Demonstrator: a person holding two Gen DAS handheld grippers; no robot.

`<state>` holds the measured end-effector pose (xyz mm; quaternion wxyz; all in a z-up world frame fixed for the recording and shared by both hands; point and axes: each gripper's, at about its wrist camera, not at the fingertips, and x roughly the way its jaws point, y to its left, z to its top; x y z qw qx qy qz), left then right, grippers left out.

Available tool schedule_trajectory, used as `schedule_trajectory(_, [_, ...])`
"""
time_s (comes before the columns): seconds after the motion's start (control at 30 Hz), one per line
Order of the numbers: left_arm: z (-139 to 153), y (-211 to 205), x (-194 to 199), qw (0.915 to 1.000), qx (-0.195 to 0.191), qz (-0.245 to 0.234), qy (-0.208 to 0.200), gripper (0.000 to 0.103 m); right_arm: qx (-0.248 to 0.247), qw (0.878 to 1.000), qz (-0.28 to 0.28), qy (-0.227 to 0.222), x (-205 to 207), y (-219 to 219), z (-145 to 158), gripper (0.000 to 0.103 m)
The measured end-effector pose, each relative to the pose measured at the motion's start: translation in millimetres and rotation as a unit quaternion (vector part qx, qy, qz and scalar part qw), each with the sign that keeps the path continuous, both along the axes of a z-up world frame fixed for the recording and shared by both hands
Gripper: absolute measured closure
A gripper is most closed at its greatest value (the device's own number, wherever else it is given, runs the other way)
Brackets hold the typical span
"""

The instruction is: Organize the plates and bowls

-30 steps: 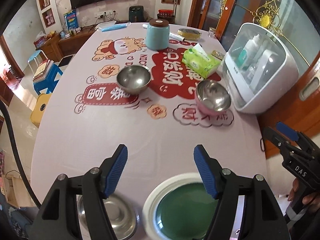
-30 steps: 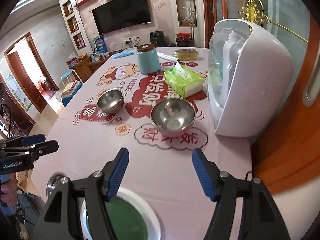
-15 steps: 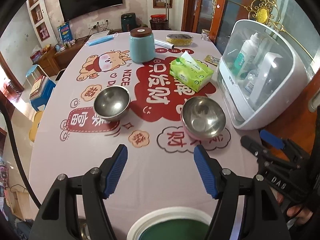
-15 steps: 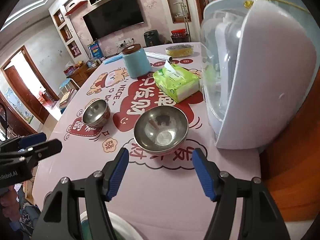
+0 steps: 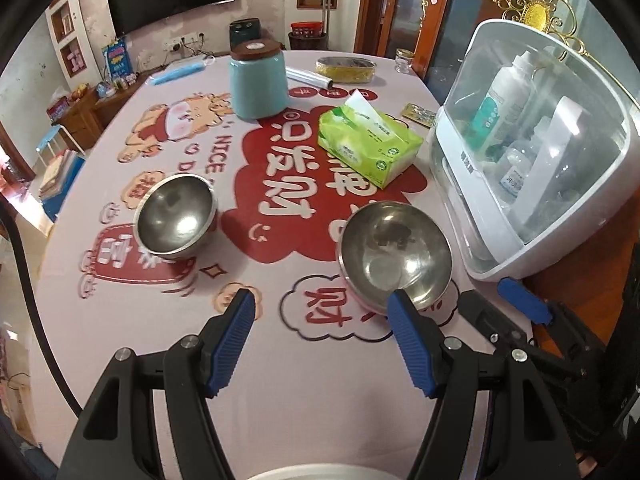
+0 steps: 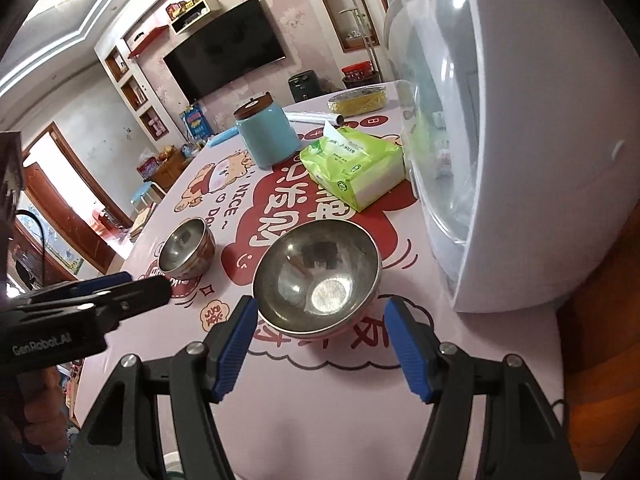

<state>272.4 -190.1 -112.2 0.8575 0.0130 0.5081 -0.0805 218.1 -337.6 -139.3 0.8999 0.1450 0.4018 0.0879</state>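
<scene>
Two steel bowls stand upright on the pink printed tablecloth. The larger bowl [image 6: 316, 278] [image 5: 394, 252] lies just beyond my right gripper [image 6: 320, 312], whose blue-padded jaws stand open on either side of its near rim without touching. The smaller bowl [image 5: 176, 216] [image 6: 186, 250] sits further left. My left gripper [image 5: 322, 304] hangs open over bare cloth between the two bowls, with nothing in it. A white plate rim [image 5: 316, 473] peeks in at the bottom edge. The left gripper [image 6: 132, 286] also shows from the side in the right wrist view.
A white domed cabinet [image 5: 532, 148] with bottles inside fills the right side. A green tissue pack [image 5: 368, 144], a teal jar [image 5: 259, 80], a foil roll [image 5: 308, 78] and a yellow tray [image 5: 346, 69] stand further back. The table edge [image 6: 560, 344] runs close on the right.
Both grippers have moved forward and down over the table toward the bowls. The green plate and the steel plate near the front edge have slid almost out of view. The jaws kept the same width.
</scene>
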Motion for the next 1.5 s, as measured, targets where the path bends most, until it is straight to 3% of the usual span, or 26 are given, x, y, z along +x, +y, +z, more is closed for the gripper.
schedule_trajectory(0.33, [-47.1, -9.7, 24.5, 0.9985, -0.046, 0.017, 0.025, 0.035, 0.042, 0.999, -0.019, 0.010, 8.7, -12.6, -32.4, 0.037])
schedule_trajectory(0.73, [-84.8, -17.4, 42.0, 0.9957, -0.067, 0.020, 0.062, 0.037, 0.058, 0.998, -0.018, 0.021, 16.5, -14.4, -55.4, 0.037])
schedule_trajectory(0.97, [-97.3, -18.9, 45.8, 0.9932, -0.083, 0.018, 0.079, 0.041, 0.069, 0.997, -0.023, 0.032, 17.9, -19.0, -64.7, 0.048])
schedule_trajectory(1.27, [-111.5, -17.4, 46.9, 0.9891, -0.101, 0.029, 0.104, 0.061, 0.069, 0.997, -0.016, 0.034, 18.6, -17.3, -71.9, 0.058])
schedule_trajectory(1.5, [-118.1, -18.1, 46.1, 0.9867, -0.112, 0.031, 0.113, 0.081, 0.077, 0.995, -0.021, 0.052, 20.8, -20.4, -79.2, 0.067])
